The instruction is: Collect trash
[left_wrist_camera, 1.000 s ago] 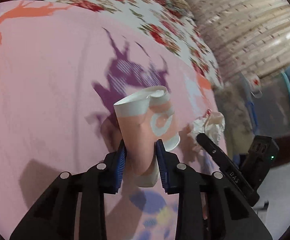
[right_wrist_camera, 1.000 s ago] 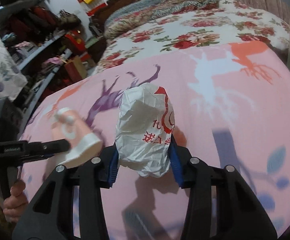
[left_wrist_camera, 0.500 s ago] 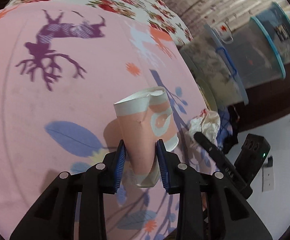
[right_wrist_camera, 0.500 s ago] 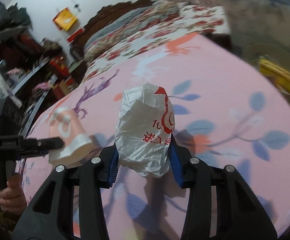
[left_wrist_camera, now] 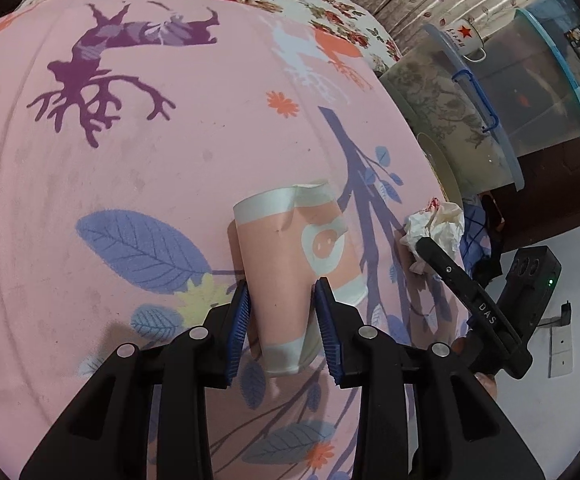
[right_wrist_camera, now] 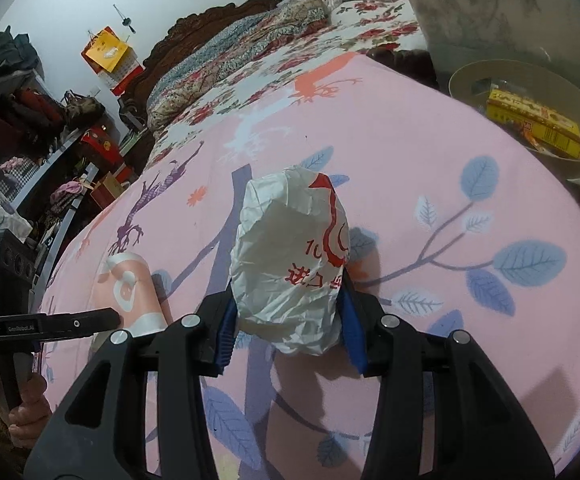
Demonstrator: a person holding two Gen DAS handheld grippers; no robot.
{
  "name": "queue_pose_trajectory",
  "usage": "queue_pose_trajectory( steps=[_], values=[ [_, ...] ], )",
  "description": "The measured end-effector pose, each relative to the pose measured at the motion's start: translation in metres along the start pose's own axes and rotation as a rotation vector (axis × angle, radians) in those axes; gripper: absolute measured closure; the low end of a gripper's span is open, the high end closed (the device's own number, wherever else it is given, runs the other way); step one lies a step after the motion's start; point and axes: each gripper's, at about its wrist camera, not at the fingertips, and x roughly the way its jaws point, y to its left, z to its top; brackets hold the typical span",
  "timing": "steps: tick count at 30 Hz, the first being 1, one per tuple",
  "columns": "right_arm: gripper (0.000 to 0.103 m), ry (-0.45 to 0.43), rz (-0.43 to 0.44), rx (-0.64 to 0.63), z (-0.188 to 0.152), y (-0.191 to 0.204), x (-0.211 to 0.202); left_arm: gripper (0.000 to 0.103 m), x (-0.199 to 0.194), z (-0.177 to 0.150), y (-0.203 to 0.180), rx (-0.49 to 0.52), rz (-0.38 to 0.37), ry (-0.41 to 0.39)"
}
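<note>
Over the pink printed bedspread (left_wrist_camera: 169, 160), my left gripper (left_wrist_camera: 281, 292) is shut on a crushed pink and white paper cup (left_wrist_camera: 290, 248). The right wrist view shows the same cup (right_wrist_camera: 129, 280) at lower left, in the left gripper (right_wrist_camera: 101, 318). My right gripper (right_wrist_camera: 290, 304) is shut on a crumpled white plastic bag (right_wrist_camera: 290, 256) with red print. This bag (left_wrist_camera: 436, 226) also pokes out to the right of the cup in the left wrist view. A beige round bin (right_wrist_camera: 462, 80) stands past the bed's edge, holding a yellow box (right_wrist_camera: 530, 124).
Translucent storage boxes (left_wrist_camera: 462, 120) with blue clips stand beside the bed, with a white mug (left_wrist_camera: 466, 36) on one. A floral quilt (right_wrist_camera: 290, 52) covers the far half of the bed. Cluttered shelves (right_wrist_camera: 29, 120) line the left. A hand (right_wrist_camera: 25, 408) grips the left handle.
Both grippers have carried the cup and the bag across the bed toward its edge. The bin and storage boxes have come into view. Both grips look unchanged.
</note>
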Motion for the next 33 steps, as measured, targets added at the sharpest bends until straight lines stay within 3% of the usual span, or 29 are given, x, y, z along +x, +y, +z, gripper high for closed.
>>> queue_pose_trajectory(
  steps=[19,33],
  values=[
    [0.055,-0.001,-0.026,-0.023,0.0,0.004,0.004,0.07,-0.004,-0.003,0.011,-0.018,-0.076,-0.005],
    [0.055,-0.001,-0.026,-0.022,-0.001,0.004,0.004,0.07,-0.004,-0.004,0.012,-0.021,-0.078,-0.004]
  ],
)
